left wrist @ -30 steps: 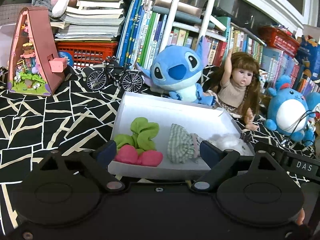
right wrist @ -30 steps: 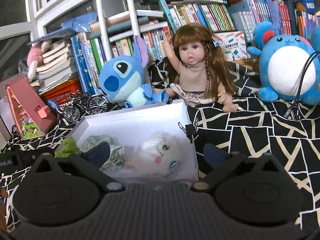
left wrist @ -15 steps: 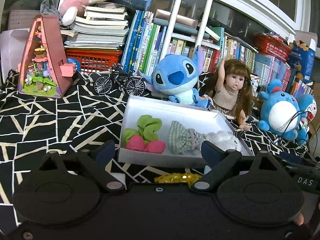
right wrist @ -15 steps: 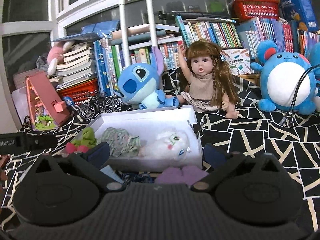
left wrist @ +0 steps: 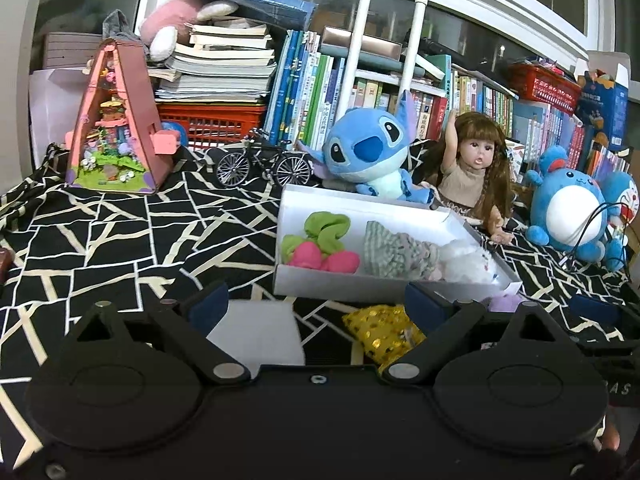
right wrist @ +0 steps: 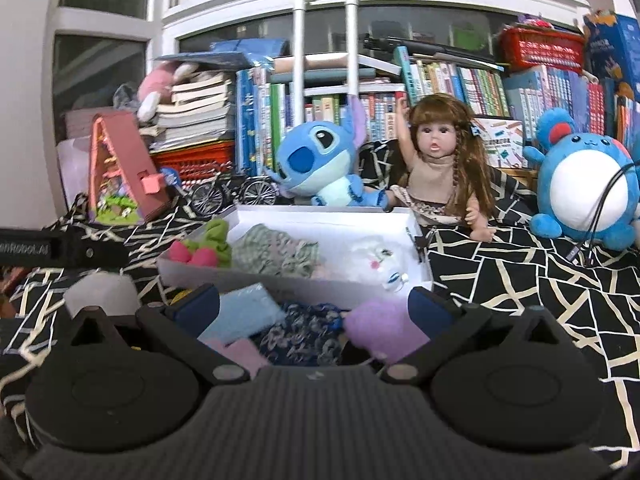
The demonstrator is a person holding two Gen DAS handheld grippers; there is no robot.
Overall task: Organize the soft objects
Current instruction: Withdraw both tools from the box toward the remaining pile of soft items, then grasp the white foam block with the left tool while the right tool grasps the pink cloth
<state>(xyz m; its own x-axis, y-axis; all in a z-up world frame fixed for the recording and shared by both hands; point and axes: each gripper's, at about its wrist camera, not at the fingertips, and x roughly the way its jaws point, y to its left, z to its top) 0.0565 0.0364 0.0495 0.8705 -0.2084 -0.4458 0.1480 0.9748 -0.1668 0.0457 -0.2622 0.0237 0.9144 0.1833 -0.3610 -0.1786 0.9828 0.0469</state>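
Crowding white box (right wrist: pixel 280 280), loose cloths (right wrist: pixel 304 336), both grippers (left wrist: pixel 316 306) (right wrist: pixel 314 306) spread, empty.

A shallow white cardboard box (right wrist: pixel 280 280) holds three soft things in a row: a pink-and-green plush radish bundle (right wrist: pixel 202 250) at 9 o'clock, a crumpled green-checked cloth (right wrist: pixel 276 254) in the middle, and a fluffy white plush toy (right wrist: pixel 378 258) at 3 o'clock. At the box's 6 o'clock lie a light-blue cloth (right wrist: pixel 244 314), a dark blue patterned fabric (right wrist: pixel 304 338), a lilac plush piece (right wrist: pixel 380 330) and a gold sequined pouch (left wrist: pixel 382 330).
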